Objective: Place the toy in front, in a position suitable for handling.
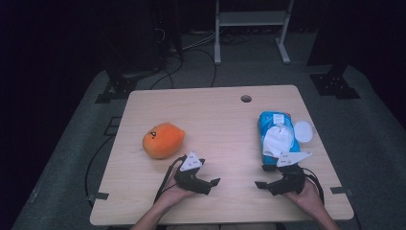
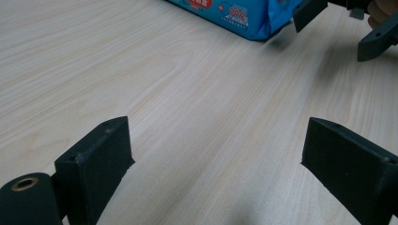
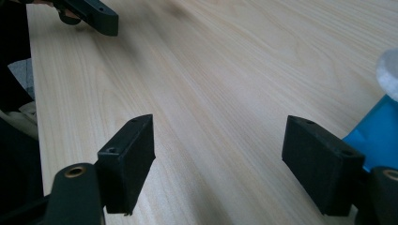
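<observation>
Wide bare table (image 1: 225,124) between the hands, plenty of room. Blue wipes pack (image 1: 276,136) lies near the right edge, orange plush (image 1: 163,140) toward the left. Right gripper (image 1: 268,176), jaws apart and empty, just below the pack; left gripper (image 1: 208,184) likewise spread, empty.

Blue wipes pack (image 2: 244,16): "99.9" in red on white patch w/ red plus sign beside it; other print too small to read. No other legible txt.
</observation>
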{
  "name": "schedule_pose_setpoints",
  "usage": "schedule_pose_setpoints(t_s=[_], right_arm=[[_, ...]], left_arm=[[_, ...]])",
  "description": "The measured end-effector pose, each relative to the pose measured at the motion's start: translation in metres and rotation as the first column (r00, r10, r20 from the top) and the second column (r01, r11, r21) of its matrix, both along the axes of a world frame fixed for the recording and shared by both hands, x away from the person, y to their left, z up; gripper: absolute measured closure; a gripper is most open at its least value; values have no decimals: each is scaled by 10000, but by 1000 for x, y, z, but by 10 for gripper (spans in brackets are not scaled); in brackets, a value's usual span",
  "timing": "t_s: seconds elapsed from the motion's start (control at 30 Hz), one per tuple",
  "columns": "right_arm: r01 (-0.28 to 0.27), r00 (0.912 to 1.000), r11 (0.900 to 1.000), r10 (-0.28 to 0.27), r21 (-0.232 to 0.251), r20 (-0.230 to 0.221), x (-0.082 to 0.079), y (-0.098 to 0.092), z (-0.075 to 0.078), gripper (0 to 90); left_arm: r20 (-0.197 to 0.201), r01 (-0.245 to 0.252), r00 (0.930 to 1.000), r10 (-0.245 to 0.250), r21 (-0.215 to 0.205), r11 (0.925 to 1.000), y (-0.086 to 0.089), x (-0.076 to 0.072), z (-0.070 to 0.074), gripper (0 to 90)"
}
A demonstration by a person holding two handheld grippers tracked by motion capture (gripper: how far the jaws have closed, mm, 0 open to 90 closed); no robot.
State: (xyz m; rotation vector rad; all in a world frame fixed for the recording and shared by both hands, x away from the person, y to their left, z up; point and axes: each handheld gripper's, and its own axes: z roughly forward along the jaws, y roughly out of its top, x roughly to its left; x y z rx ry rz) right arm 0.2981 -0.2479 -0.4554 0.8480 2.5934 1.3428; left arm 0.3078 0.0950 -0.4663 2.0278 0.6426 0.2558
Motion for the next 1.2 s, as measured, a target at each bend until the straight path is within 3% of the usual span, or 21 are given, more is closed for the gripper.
schedule_pose_setpoints(t_s=[0.23,0.4,0.47,0.77,0.97,1.2], right_arm=[[-30,10000,10000,30,24,-21,1,0,0,245],[-60,10000,10000,60,-6,-55,0,2,0,245],[-112,9999,9999,112,-52,-1,-1,4,0,245],[-183,9998,9998,183,-53,-19,-1,6,0,245],[-214,9998,9997,214,-102,-24,-2,8,0,245],[-264,9997,9994,264,-222,-8,-2,10,-1,245]], left_arm=[[101,74,9999,-75,147,9999,1,0,-1,81],[247,-13,9997,12,6,10000,4,0,4,82],[509,-129,9986,135,-130,9998,9,2,11,81],[998,-336,9942,394,-584,9977,24,5,33,82],[1648,-637,9838,699,-426,9971,33,8,44,81],[1964,-964,9750,1042,-490,9941,49,15,56,83]])
